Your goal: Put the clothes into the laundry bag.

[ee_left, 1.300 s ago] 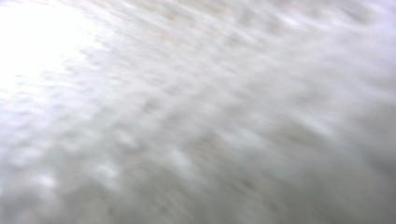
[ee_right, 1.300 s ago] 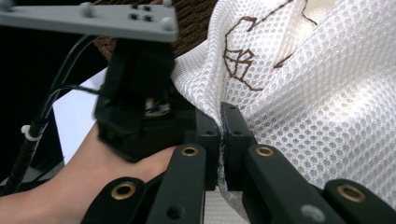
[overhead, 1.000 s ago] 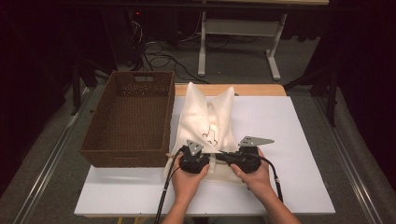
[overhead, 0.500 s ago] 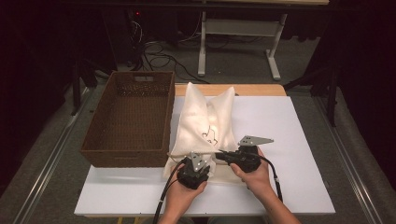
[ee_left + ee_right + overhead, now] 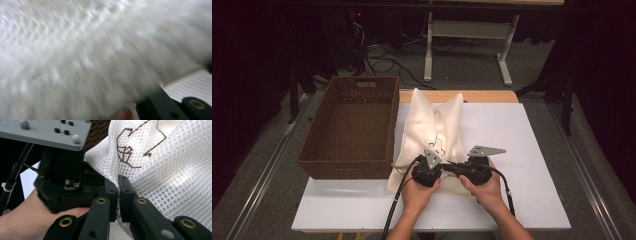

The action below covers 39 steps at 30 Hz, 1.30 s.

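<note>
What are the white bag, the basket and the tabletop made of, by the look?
White bag: soft mesh fabric, likely synthetic; open honeycomb weave, matte with slight sheen, brown stitched motif. The right hand-held gripper pinches a fold of it.
Basket: dark brown woven wicker or rattan-like material; ribbed weave, matte.
Tabletop: smooth white board, matte, probably laminate; a wood-toned edge shows at the far side.

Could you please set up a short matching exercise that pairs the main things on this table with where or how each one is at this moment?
Things:
1. brown woven wicker basket
2. white mesh fabric bag with brown stitching
3. right gripper
4. flat white table board

States:
A. shut on a fold of mesh
B. lies under the bag
C. stands at the board's left side
D. spread flat beside the basket

Pairs: 1-C, 2-D, 3-A, 4-B
</note>
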Each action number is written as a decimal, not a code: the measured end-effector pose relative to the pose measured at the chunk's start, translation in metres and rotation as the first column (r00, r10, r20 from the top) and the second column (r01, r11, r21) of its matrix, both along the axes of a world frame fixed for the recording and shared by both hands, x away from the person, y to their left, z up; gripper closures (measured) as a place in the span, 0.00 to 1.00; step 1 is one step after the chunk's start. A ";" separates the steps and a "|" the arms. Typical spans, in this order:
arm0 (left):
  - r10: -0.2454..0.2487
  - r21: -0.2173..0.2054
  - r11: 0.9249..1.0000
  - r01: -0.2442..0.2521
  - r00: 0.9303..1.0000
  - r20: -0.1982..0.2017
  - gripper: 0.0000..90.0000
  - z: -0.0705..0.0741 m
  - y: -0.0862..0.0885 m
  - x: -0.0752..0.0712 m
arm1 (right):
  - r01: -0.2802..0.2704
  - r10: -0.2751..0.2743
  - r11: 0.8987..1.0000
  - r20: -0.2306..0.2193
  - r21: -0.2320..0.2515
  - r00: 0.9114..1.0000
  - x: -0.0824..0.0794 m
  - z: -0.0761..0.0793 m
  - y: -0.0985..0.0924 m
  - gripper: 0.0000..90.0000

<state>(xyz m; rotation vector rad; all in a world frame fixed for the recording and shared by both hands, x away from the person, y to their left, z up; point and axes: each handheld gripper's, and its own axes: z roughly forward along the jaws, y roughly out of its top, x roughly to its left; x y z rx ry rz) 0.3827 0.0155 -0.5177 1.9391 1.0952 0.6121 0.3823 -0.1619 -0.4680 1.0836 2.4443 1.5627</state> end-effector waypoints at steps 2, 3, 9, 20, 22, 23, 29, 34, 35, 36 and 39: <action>0.034 0.007 0.999 -0.035 0.999 0.015 0.92 -0.001 0.002 0.003 | -0.001 0.001 1.000 0.001 -0.001 1.000 0.000 0.000 0.001 0.98; 0.049 -0.021 0.999 -0.049 0.999 0.017 0.92 -0.001 0.006 0.006 | -0.002 0.002 1.000 0.002 -0.001 1.000 0.000 0.000 0.001 0.98; 0.122 -0.100 0.988 -0.121 0.992 0.006 0.92 -0.001 0.017 0.012 | -0.002 0.002 1.000 0.001 -0.019 1.000 0.000 -0.001 0.001 0.98; -0.019 -0.165 0.986 0.018 1.000 -0.005 0.52 0.005 0.033 -0.017 | 0.014 -0.014 1.000 -0.001 -0.011 1.000 0.003 -0.002 -0.002 0.98; -0.038 -0.165 0.986 0.030 0.998 -0.043 0.48 0.009 0.040 -0.029 | 0.015 -0.015 1.000 -0.003 -0.012 1.000 0.004 -0.002 -0.002 0.98; -0.054 -0.167 0.985 0.041 0.996 -0.071 0.48 0.008 0.040 -0.032 | 0.015 -0.016 1.000 -0.004 -0.012 1.000 0.004 -0.002 -0.002 0.98; -0.049 -0.048 0.998 0.042 0.987 -0.156 0.63 -0.004 0.027 -0.029 | 0.014 -0.014 1.000 -0.001 -0.016 1.000 0.003 -0.002 0.000 0.98; -0.002 -0.008 1.000 0.000 0.986 -0.166 0.93 0.004 0.011 -0.017 | 0.015 -0.015 1.000 -0.006 -0.016 1.000 0.002 -0.003 0.000 0.98; -0.006 0.002 1.000 0.007 0.987 -0.159 0.94 0.003 0.008 -0.016 | 0.015 -0.015 1.000 -0.007 -0.014 1.000 0.002 -0.003 0.000 0.98; -0.006 0.002 1.000 0.007 0.987 -0.159 0.94 0.003 0.008 -0.016 | 0.013 -0.013 1.000 -0.006 -0.013 1.000 0.002 -0.003 0.001 0.98; -0.004 -0.074 0.997 -0.001 0.998 -0.066 0.95 0.006 -0.001 -0.006 | 0.014 -0.014 1.000 -0.005 -0.020 1.000 0.001 -0.003 0.000 0.98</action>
